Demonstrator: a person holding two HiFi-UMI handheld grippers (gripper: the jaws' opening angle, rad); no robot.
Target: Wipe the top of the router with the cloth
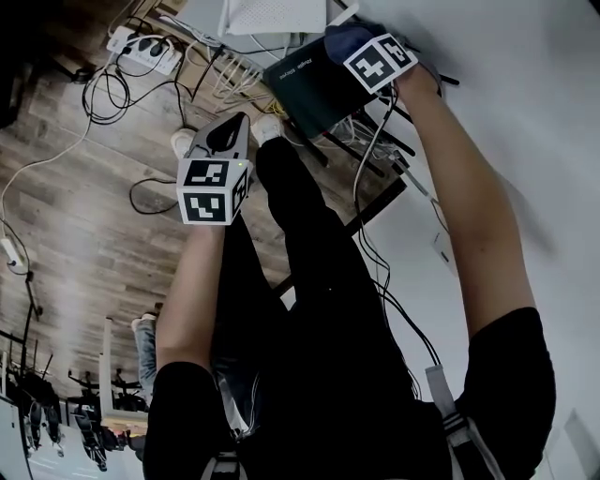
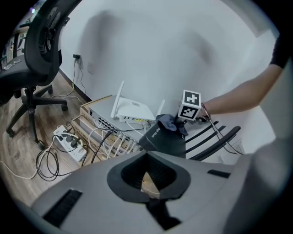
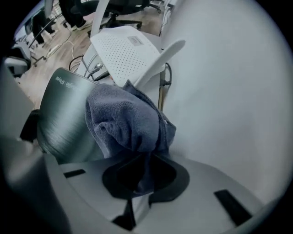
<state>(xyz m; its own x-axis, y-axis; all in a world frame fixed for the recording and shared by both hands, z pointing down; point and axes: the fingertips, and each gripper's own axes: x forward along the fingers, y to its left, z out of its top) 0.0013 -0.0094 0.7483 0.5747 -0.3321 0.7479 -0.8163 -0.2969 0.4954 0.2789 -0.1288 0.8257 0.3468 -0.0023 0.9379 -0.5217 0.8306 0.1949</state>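
Note:
A white router (image 3: pixel 123 52) with upright antennas sits on stacked gear against the wall; it also shows in the head view (image 1: pixel 272 14). In front of it stands a dark brushed box (image 3: pixel 64 109) with pale lettering. My right gripper (image 3: pixel 137 172) is shut on a bunched blue-grey cloth (image 3: pixel 128 119). The cloth rests over the dark box's top edge, just beside a white antenna (image 3: pixel 158 64). My left gripper (image 2: pixel 149 183) hangs back above the floor, shut with nothing in it, well short of the dark box (image 2: pixel 165 139) and the cloth (image 2: pixel 168 122).
A network switch (image 2: pixel 103 123) with several plugged cables lies under the router. A white power strip (image 2: pixel 68 137) and loose cables lie on the wooden floor. A black office chair (image 2: pixel 36 59) stands at the left. The white wall (image 3: pixel 229 91) is close on the right.

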